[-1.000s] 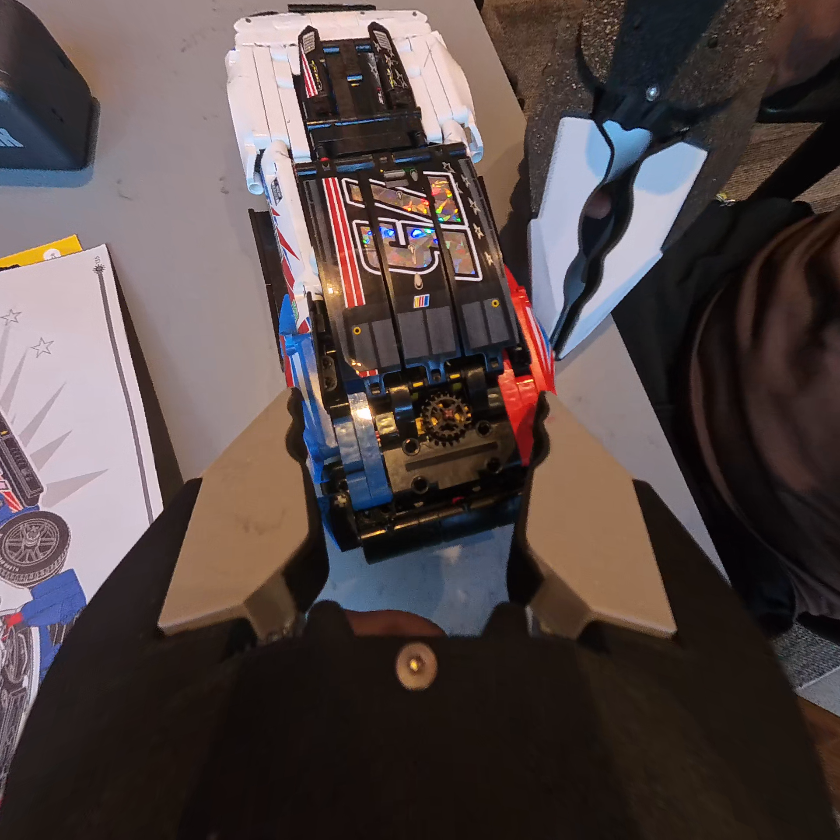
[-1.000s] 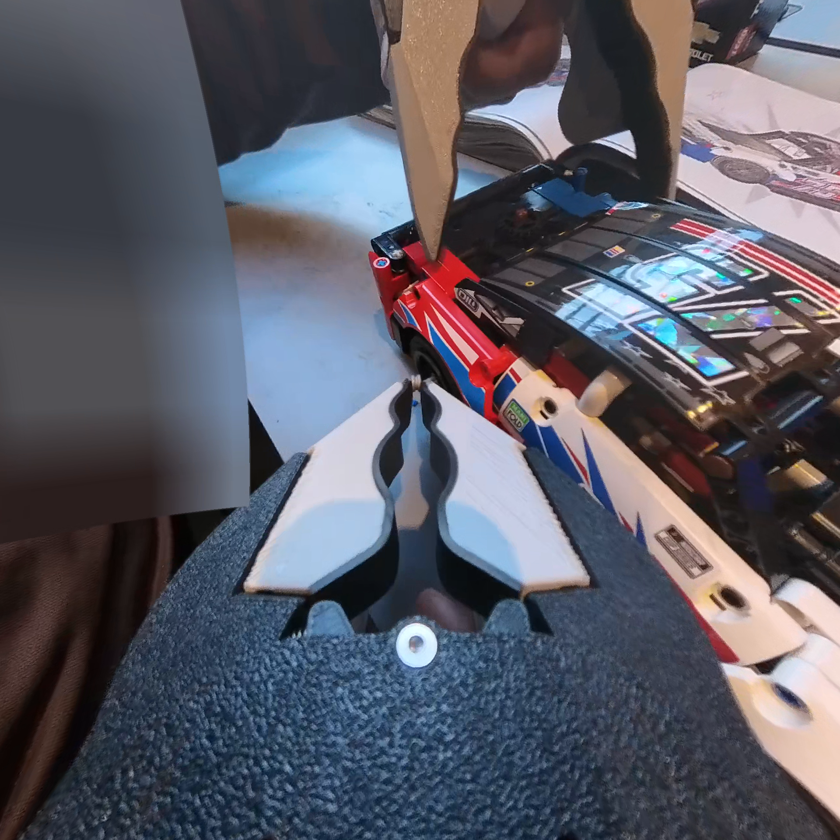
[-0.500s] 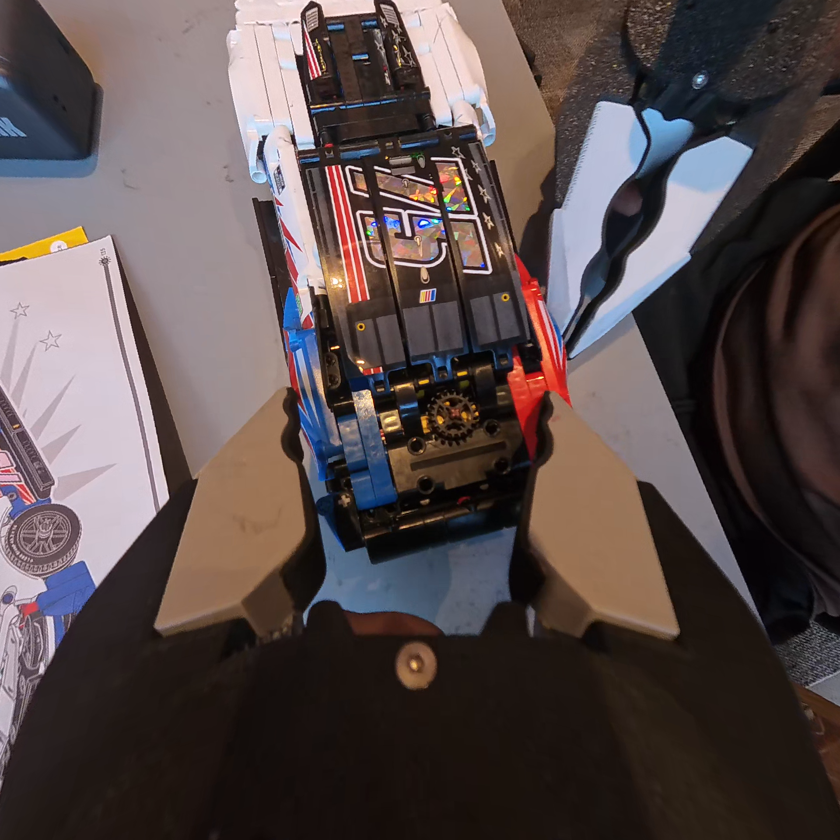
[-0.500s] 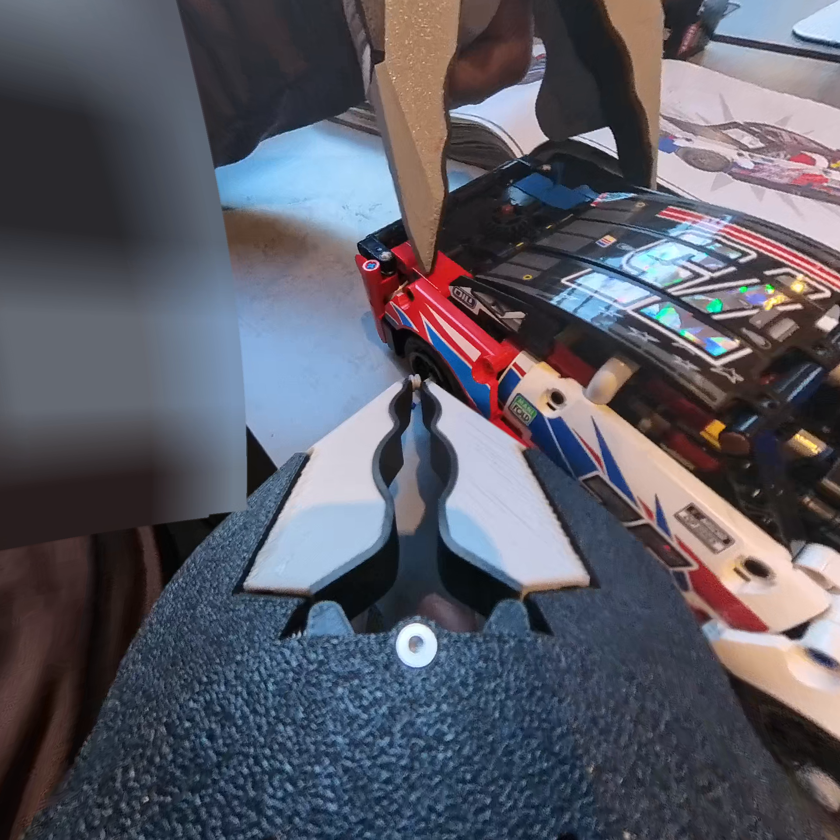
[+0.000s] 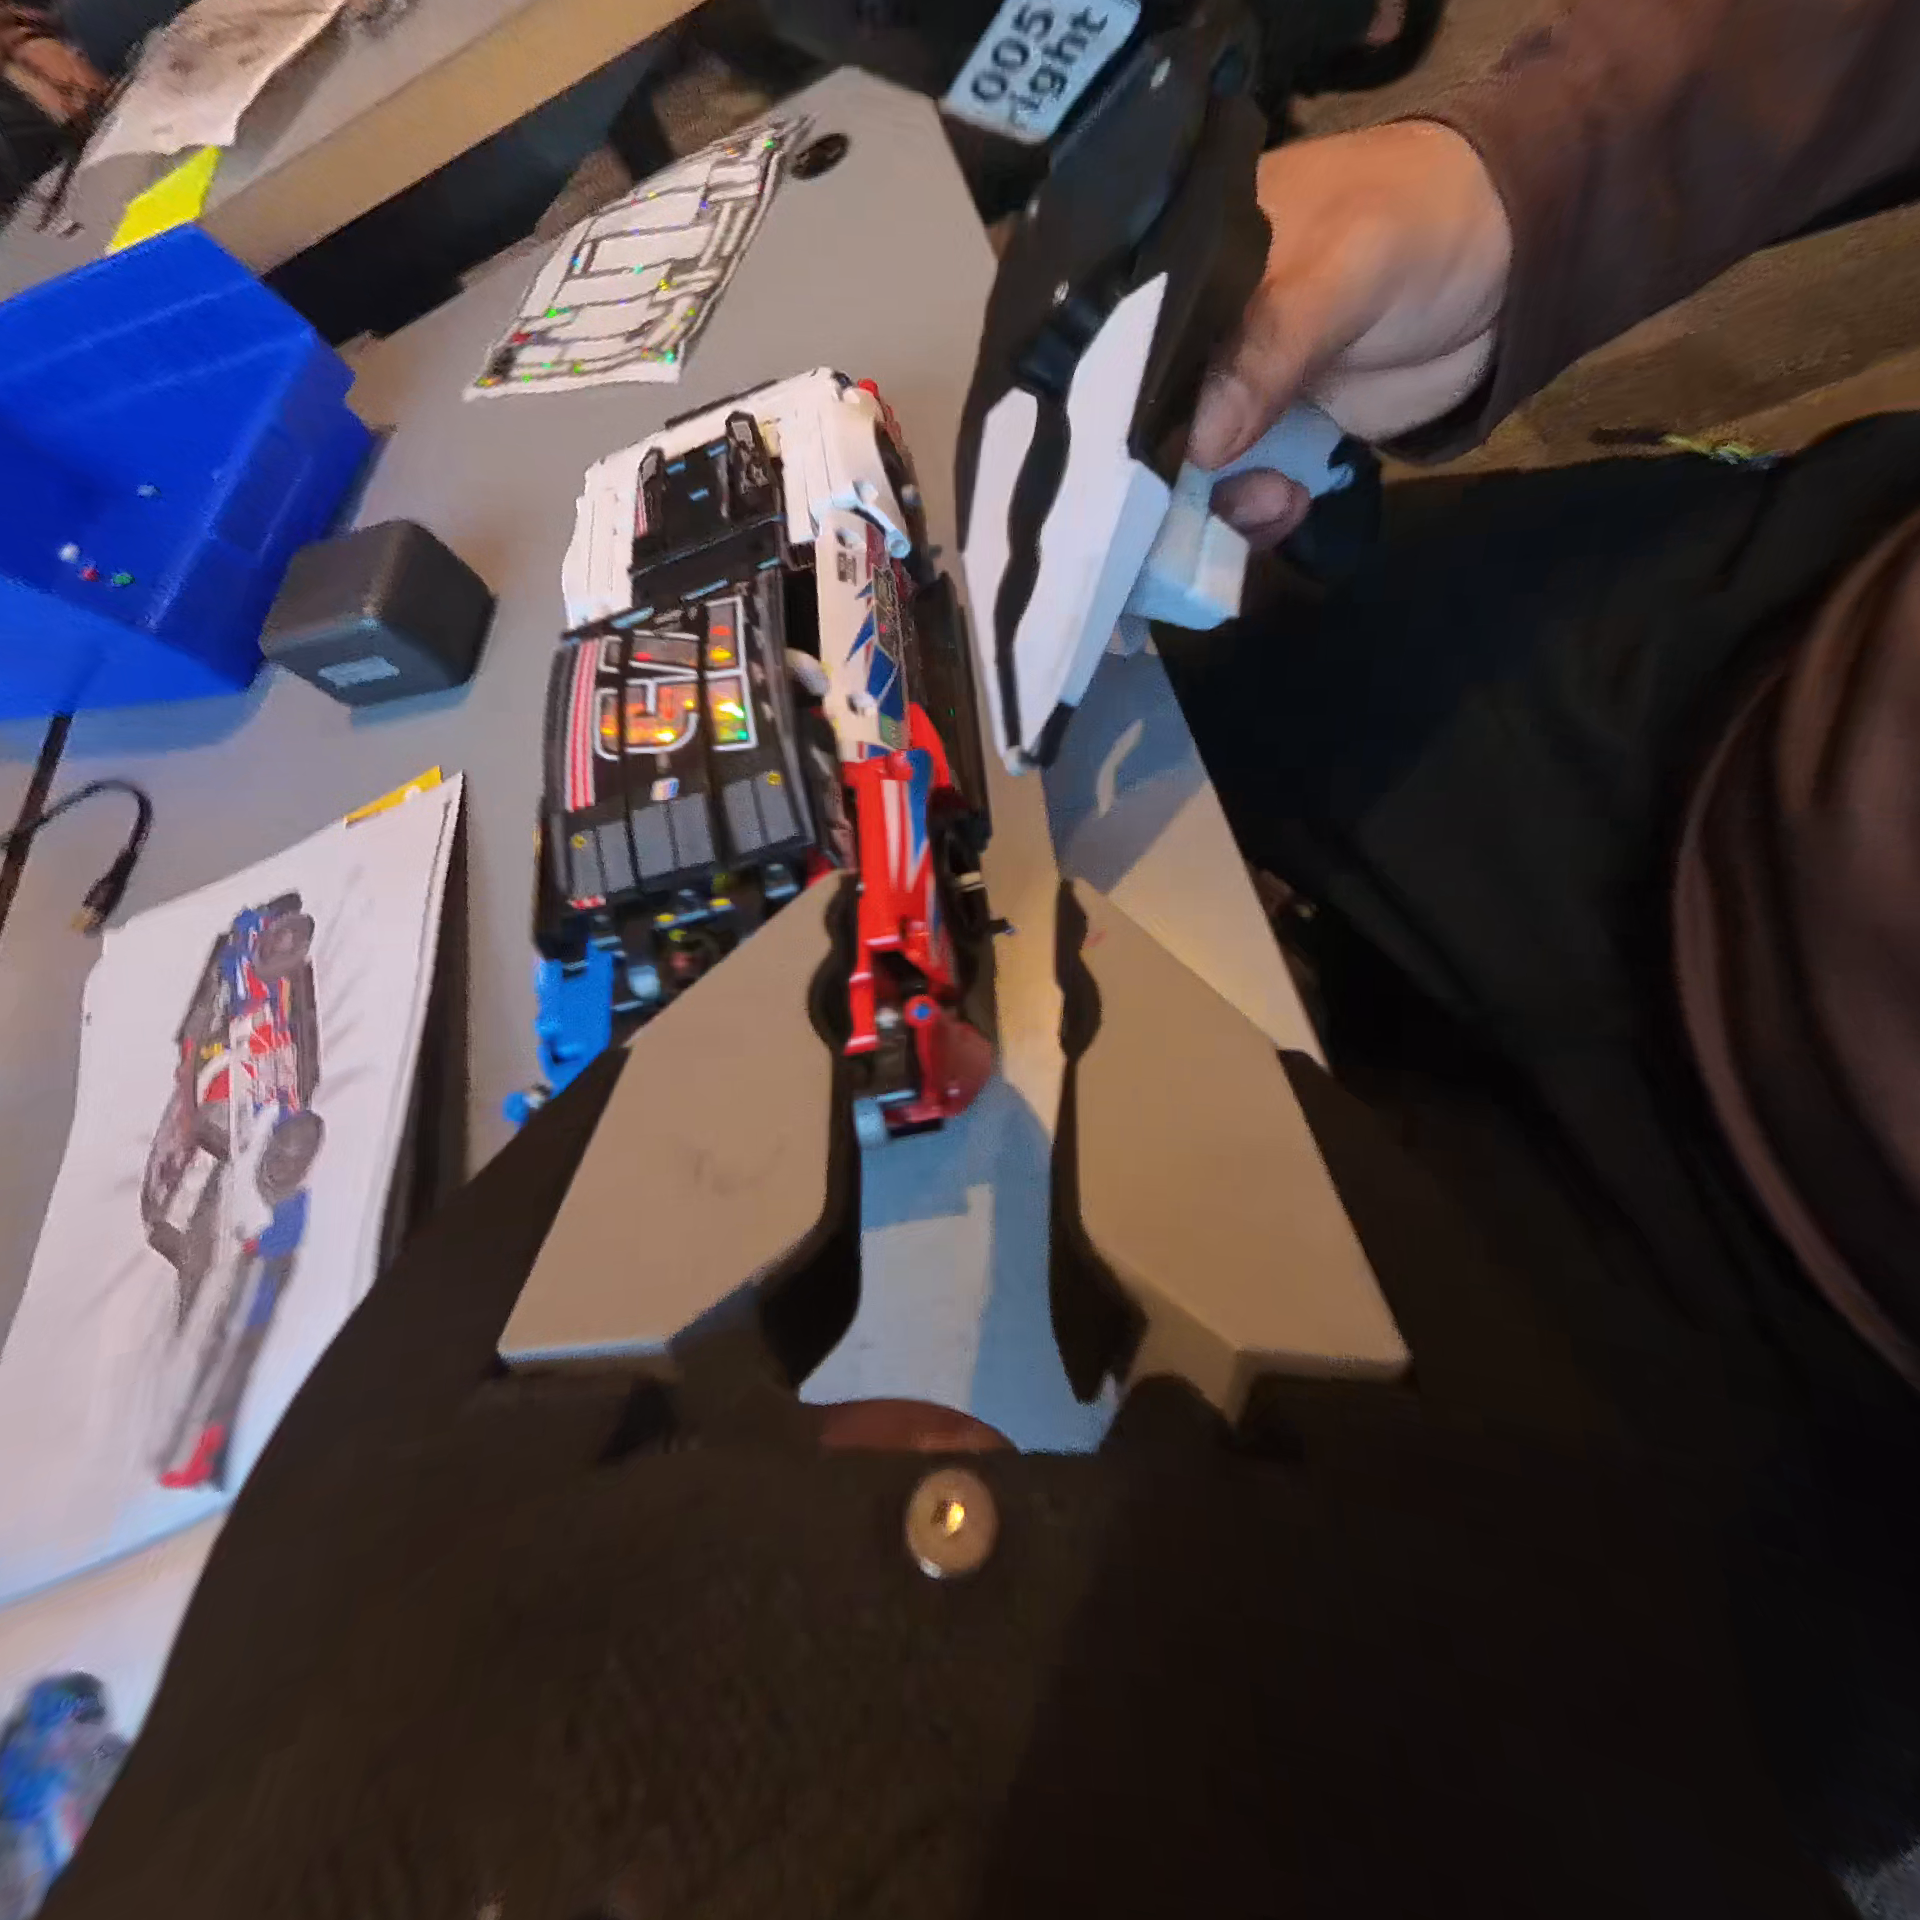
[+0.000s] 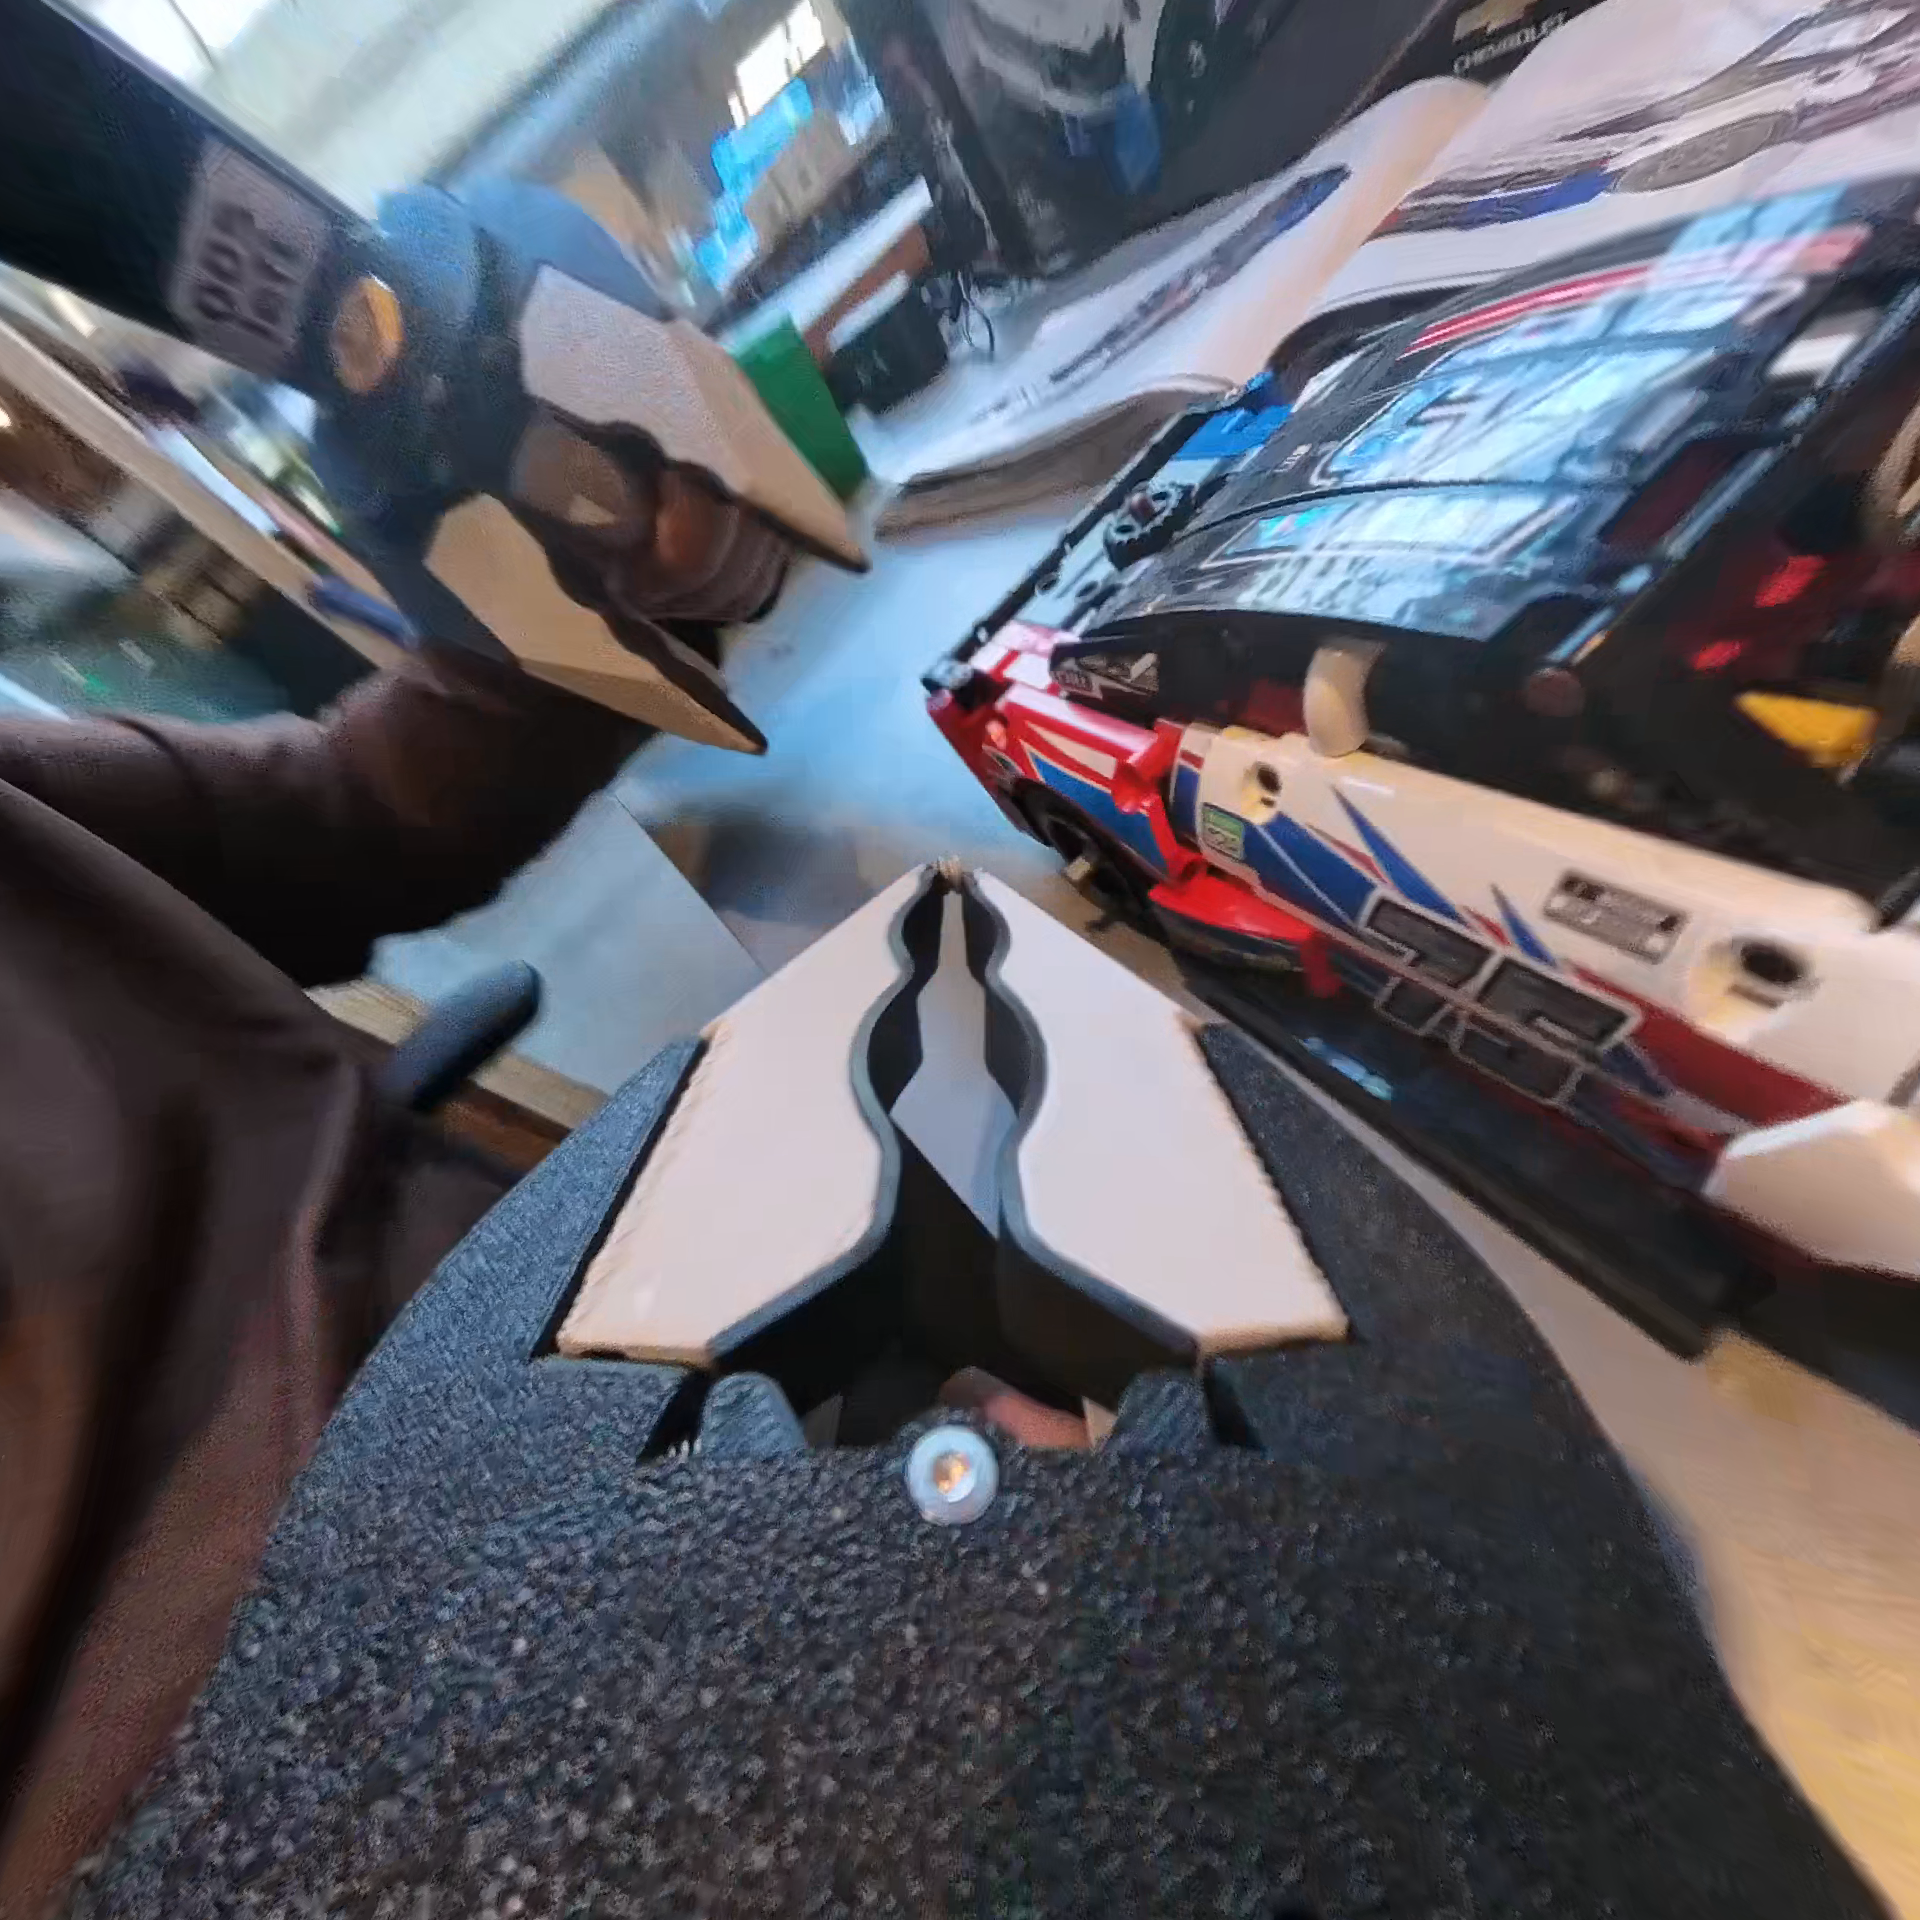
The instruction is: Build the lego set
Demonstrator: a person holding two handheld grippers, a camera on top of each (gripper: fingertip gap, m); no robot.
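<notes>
The lego race car (image 5: 717, 727) lies on the grey table (image 5: 883, 260), with a white nose, a black roof with shiny stickers, and a red and blue rear. It also shows in the right wrist view (image 6: 1455, 883). My left gripper (image 5: 951, 894) is open and empty, in the air just behind the car's red rear corner. In the right wrist view it (image 6: 810, 655) hovers clear of the car. My right gripper (image 6: 945, 873) is shut, close beside the car's right rear wheel. It also shows in the left wrist view (image 5: 1023, 748), held by a hand.
An open instruction booklet (image 5: 239, 1091) lies left of the car and also shows in the right wrist view (image 6: 1247, 343). A blue box (image 5: 135, 447), a small black box (image 5: 379, 613), a sticker sheet (image 5: 644, 270) and a cable (image 5: 94, 831) lie farther off. The table edge runs close on the right. The tips of one gripper are about 6 centimeters away from the tips of the other.
My left gripper has let go of the car's rear, drawn back and up, and its jaws stand narrower. The right gripper stays shut beside the car.
</notes>
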